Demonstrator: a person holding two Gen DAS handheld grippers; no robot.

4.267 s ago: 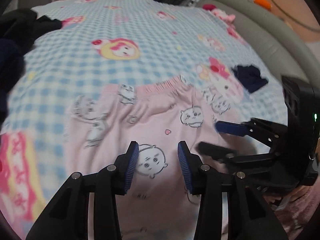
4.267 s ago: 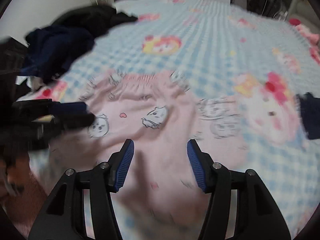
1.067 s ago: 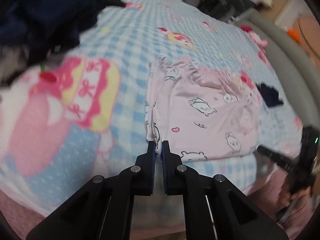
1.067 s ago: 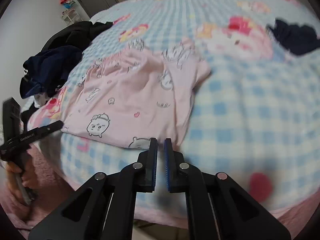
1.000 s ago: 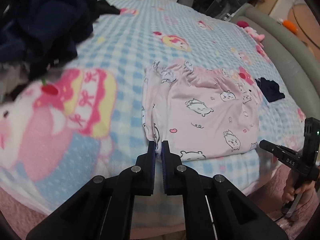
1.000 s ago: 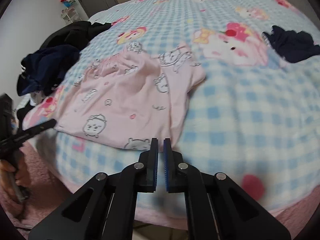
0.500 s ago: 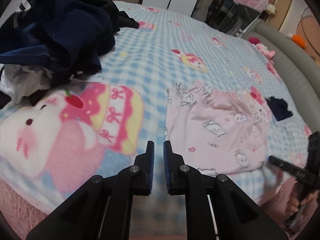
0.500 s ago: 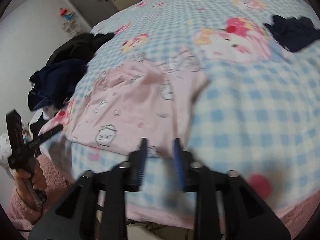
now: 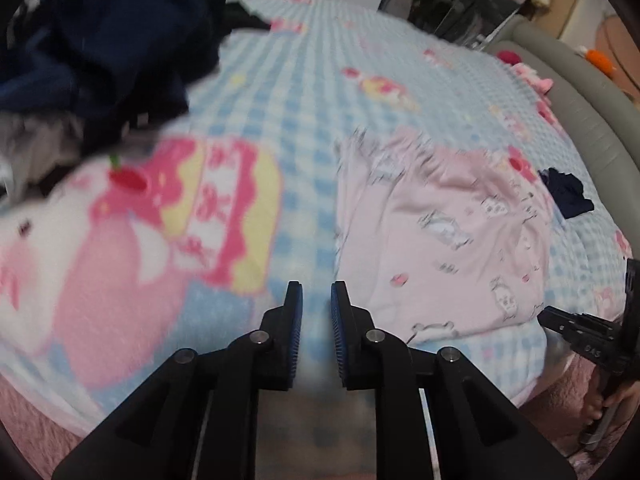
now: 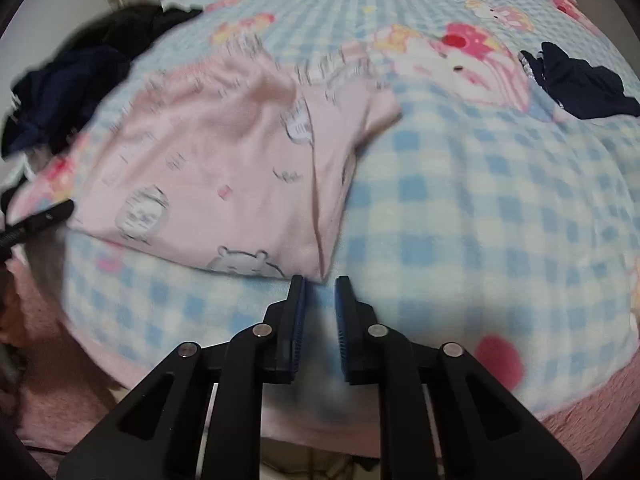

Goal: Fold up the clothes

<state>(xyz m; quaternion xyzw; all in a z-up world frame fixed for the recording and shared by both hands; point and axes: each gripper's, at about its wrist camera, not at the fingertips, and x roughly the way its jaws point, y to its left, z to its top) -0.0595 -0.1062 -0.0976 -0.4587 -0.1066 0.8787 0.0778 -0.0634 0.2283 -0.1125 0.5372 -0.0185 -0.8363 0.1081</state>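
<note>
Two tongs hover over the bed, both empty. The left tongs [image 9: 316, 300] have their jaws parted a little and opening, with only the checked blanket [image 9: 304, 92] showing in the gap. The pink garment [image 9: 440, 232], folded and printed with small cartoon animals, lies on the blanket ahead and to the right of them, apart from the tips. Far ahead to their left sits a dark pile [image 9: 104, 44] of clothes. The right tongs [image 10: 320, 296] are slightly parted too, jaws closing, nothing between them; the pink garment's near corner [image 10: 316, 264] lies just ahead of their tips, the rest spreading up and to the left. A small navy piece [image 10: 580, 80] lies well off to their upper right, and the dark pile [image 10: 80, 76] far left
</note>
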